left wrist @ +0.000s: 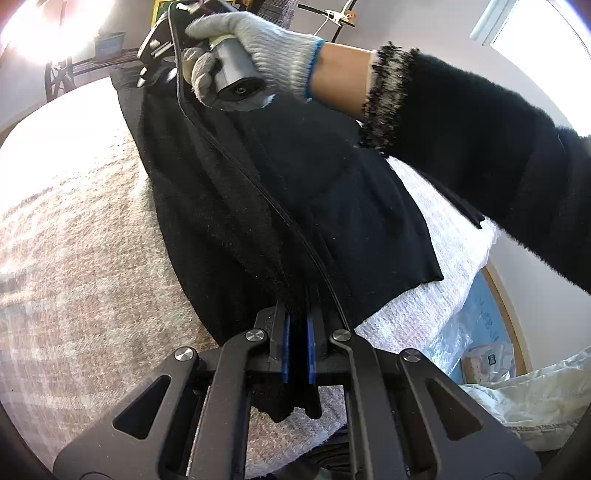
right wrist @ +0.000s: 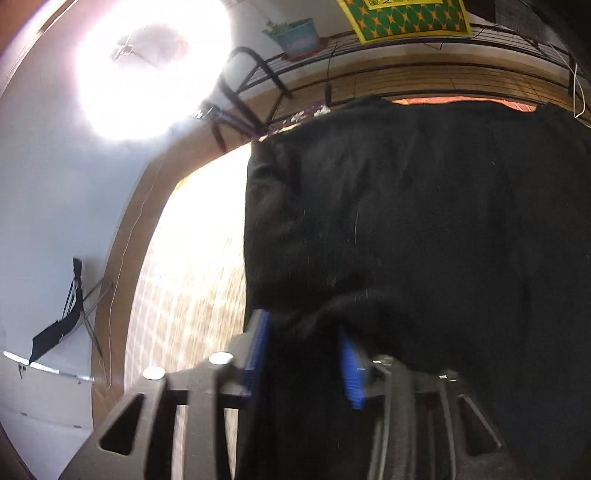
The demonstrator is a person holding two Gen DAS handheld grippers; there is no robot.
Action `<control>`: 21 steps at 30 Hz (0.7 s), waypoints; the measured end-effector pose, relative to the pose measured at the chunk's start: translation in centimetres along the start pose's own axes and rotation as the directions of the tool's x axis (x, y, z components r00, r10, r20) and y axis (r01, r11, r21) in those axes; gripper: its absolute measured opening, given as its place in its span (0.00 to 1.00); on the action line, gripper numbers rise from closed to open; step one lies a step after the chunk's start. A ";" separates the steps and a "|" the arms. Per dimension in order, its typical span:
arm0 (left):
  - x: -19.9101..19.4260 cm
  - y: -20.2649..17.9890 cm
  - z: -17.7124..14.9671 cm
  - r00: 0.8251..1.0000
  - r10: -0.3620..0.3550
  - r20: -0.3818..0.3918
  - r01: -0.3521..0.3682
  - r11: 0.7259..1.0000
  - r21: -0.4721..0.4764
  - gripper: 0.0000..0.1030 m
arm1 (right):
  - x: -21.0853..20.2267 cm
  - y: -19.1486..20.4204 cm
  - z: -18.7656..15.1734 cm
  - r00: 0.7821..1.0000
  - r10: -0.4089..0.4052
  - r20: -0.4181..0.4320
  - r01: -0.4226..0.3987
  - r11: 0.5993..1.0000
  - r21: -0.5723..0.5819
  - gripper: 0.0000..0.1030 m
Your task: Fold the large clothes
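Item: black garment (left wrist: pixel 303 206), large and knitted-looking, lying in folds across a bed with a pale textured cover (left wrist: pixel 74 236); its far end reaches the bed's far edge in the right wrist view.

Left claw (left wrist: pixel 298 339): pressed together, pinching a gathered edge of the black garment between its blue pads.

Right claw (right wrist: pixel 303 354): blue pads standing apart with black cloth lying between them; the view is blurred, so whether the pads press on the cloth cannot be told. From the left wrist view it sits at the far end of the garment, held by a person's gloved hand (left wrist: pixel 255 48) with a dark sleeve (left wrist: pixel 480 155) behind it.

Step in hand, as judged: securing the second corner before a fold. To do it well, the right claw should close on the edge alone, not a thick bunch, while the left keeps its hold; the cloth should then be drawn taut between both, with the edges level, before it is laid over.

Writing: a yellow-and-green patterned sheet (right wrist: pixel 406 14) above the bed bears print too small to read. No brand or label is visible on the garment.
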State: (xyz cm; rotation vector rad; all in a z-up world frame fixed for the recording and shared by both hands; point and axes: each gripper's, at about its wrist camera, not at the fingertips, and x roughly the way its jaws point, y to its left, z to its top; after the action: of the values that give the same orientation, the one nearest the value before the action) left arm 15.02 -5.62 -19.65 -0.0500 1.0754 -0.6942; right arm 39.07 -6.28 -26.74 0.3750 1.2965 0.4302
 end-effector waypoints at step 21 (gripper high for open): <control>1.7 -1.4 0.7 0.997 0.027 -0.078 -0.022 0.997 0.071 0.04 | -3.8 -8.7 1.0 0.994 -0.011 0.105 -0.001 0.993 0.114 0.06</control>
State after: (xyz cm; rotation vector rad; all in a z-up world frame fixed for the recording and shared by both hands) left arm 15.43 -7.89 -20.14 0.0512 1.1250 -0.7160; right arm 40.01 -15.73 -27.64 0.4843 1.2212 0.3288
